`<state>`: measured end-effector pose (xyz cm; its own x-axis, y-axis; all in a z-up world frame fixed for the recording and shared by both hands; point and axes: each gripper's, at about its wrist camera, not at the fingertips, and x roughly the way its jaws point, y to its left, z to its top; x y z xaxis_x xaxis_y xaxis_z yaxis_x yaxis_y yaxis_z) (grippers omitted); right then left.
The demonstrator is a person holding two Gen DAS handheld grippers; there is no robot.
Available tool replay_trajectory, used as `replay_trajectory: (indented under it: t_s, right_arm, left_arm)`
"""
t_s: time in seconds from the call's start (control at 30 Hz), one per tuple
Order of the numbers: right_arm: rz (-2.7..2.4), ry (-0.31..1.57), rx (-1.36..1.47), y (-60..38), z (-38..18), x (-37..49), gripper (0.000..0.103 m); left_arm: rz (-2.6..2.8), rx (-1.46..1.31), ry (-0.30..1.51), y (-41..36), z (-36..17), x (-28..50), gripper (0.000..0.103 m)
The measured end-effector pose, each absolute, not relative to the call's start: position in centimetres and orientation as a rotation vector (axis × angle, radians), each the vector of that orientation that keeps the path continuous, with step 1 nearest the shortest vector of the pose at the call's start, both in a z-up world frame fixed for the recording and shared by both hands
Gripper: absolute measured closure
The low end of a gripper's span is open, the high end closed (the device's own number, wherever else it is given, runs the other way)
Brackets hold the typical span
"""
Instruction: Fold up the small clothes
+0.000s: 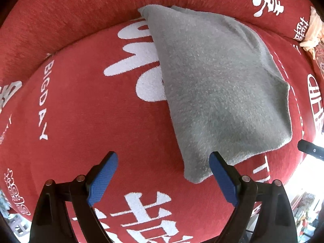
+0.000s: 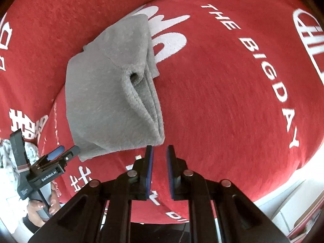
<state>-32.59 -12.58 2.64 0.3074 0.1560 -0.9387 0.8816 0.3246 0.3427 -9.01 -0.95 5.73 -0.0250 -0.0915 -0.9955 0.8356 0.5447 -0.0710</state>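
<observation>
Nearest the lens in the left wrist view, the left gripper [image 1: 163, 174] stands with its jaws spread wide and nothing between them; its right-hand blue pad overlaps the near corner of the grey cloth [image 1: 218, 85], though whether it touches cannot be told. Nearest the lens in the right wrist view, the right gripper [image 2: 160, 170] has its jaws drawn almost together, a narrow gap remaining and nothing pinched; the cloth's near edge lies just beyond and to the left of its fingertips. Beyond both pairs of jaws lies one grey cloth, folded into a compact stack whose layered edges show along the side facing the right gripper, resting on the red cover [image 2: 232, 93] printed with white lettering. At the lower left of the right wrist view a hand [image 2: 43, 206] carries the left gripper, its tips close beside the cloth's near left corner. Far off, past the cloth at the right edge of the left wrist view, one pale crumpled item [image 1: 312, 32] rests on the cover; what it is cannot be told. Judged from the stacked layers and both jaws free, a fold appears just finished; the next move likely calls for pressing the stack flat, folding it again or setting it aside. Count: two grippers, one grey cloth, one cover, one hand.
</observation>
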Motion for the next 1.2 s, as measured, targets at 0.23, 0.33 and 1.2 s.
replay_trajectory:
  t_s: [0.23,0.33,1.2]
  right_arm:
    - [-0.659,1.145,1.18,-10.8,2.5,-32.4,0.088]
    - [-0.656,1.133,1.193,-10.3,2.5,-32.2,0.088]
    - [-0.461,1.086,1.288,-23.4,-0.3,-28.5,0.044]
  left_arm:
    - [-0.872,0.696,1.399,0.1,5.7,-9.2,0.011]
    - [-0.89,0.683,1.409,1.2,6.2,-8.9,0.011]
    - [-0.761,0.479,1.526,-5.3,4.7,-1.0,0.0]
